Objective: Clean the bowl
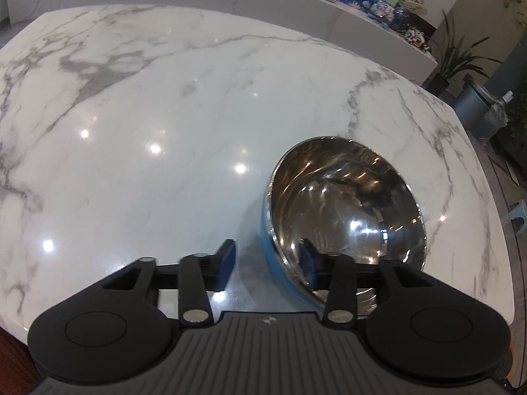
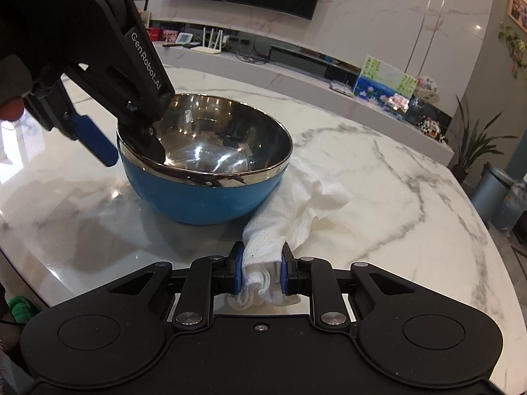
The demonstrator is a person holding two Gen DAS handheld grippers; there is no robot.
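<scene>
Two tools share the job: the left tool (image 1: 268,265) straddles the bowl (image 2: 204,164) rim, jaws wide, steadying it, while the right tool (image 2: 262,271) pinches a white cloth (image 2: 296,204) for wiping.

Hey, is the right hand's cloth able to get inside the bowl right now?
Probably yes. The right tongs grip the cloth beside the bowl, whose mouth is open except where the left tongs straddle the far rim.

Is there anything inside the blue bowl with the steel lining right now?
Only one finger of the left gripper, which straddles the rim open. The blue steel-lined bowl otherwise shows bare metal. The white cloth in the right gripper lies outside; the bowl hides its far part.
</scene>
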